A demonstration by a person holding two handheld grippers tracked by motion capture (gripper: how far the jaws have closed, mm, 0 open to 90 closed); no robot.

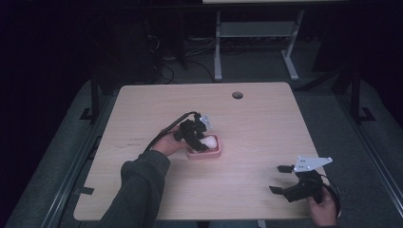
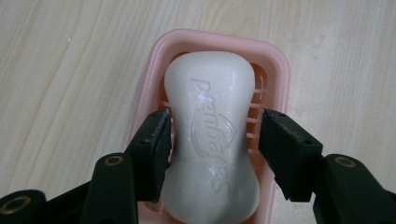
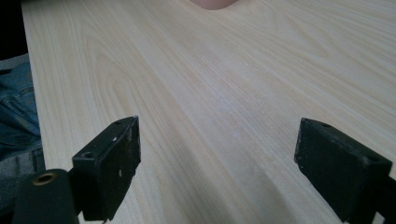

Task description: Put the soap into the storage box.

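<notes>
While the soap [image 2: 212, 140] lies flat in the pink dish [image 2: 275, 70], at the middle of the left gripper view, the step in hand looks like a release, or else the start of a grasp: the frames alone do not say which. The bar is white, waisted, with raised lettering on its top face, and its long axis runs from the bottom of that frame towards the top. It rests on the dish's ribs, which show through at its right flank.

The left gripper [image 2: 215, 140] straddles the bar at its narrow waist. Its jaws stand partly open: the left-hand jaw sits right against the bar's side, touching or nearly so, while the right-hand jaw is clearly apart from it, with ribs visible in the gap. So the bar is not clamped.

In the high view the dish [image 1: 214, 154] sits near the centre of the tabletop [image 1: 266, 118], with the left gripper [image 1: 197, 137] over its left end and the soap [image 1: 211, 141] showing pale beside it. The right gripper [image 1: 287, 183] rests low at the lower right of that frame, well apart from the dish; in its own view the jaws are wide open over bare wood with nothing between them.

If the bar is being left in the dish, the next move calls for widening the jaws a little more and lifting straight up, so neither jaw drags the bar or tips the dish. If it is to be taken, both jaws must close squarely on the waist, since soap is likely slippery.
</notes>
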